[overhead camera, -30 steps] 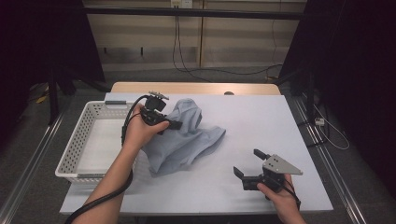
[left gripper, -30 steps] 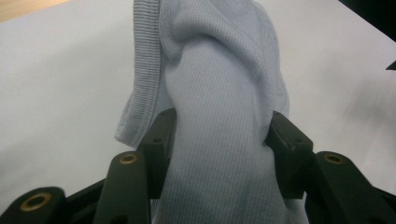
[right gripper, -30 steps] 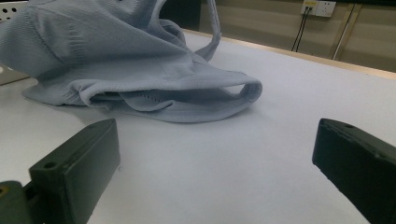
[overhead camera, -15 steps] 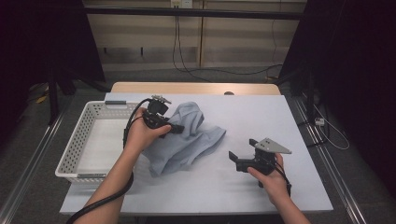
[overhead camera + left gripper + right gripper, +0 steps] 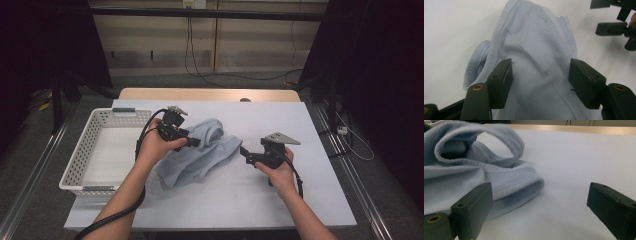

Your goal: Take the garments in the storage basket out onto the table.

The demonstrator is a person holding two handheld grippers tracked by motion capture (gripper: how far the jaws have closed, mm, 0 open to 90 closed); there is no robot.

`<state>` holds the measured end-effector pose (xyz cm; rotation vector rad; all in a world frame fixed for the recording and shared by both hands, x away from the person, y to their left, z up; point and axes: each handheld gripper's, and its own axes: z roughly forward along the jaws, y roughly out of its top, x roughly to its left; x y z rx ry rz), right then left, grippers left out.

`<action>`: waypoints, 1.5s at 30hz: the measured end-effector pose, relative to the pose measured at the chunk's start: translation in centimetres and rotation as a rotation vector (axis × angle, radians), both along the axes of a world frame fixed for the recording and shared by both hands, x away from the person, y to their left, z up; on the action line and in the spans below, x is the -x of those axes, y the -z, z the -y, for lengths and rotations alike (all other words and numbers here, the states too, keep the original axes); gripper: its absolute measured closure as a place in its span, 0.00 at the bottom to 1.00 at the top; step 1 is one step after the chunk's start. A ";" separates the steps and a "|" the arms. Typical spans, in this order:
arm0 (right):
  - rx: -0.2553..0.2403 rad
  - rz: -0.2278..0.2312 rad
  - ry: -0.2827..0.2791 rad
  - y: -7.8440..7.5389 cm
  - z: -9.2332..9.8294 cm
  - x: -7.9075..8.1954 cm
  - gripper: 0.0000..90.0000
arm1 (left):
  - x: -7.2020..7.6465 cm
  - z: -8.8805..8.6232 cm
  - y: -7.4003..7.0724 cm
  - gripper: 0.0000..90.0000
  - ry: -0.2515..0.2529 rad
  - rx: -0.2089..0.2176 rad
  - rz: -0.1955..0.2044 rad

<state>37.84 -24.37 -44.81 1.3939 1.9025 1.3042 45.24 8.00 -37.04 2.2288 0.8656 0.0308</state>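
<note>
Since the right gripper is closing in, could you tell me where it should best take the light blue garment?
Probably the thick ribbed hem at the light blue garment's near edge: it lies folded and raised off the table. Come in low from the right gripper's side, jaws open.

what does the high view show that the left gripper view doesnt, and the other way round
High view alone: the white basket left of the cloth, both forearms, and the wooden strip at the table's far edge. Left gripper view alone: the left tool close up, jaws open astride the light blue garment, its ribbed hem plain. Both: the garment, the white table and the right tool near the cloth's edge.
</note>
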 end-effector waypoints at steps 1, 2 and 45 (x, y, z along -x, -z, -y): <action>0.000 0.000 0.000 0.0 0.0 0.0 0.08 | 0.0 0.0 0.0 0.39 0.000 0.000 0.000; 0.001 -0.008 0.003 0.1 -0.1 -0.5 0.09 | 0.0 0.0 0.0 0.37 -0.001 0.000 0.000; 0.012 -0.196 -0.129 1.5 -2.7 -3.2 0.96 | -0.8 0.7 -1.1 0.22 0.022 0.057 0.003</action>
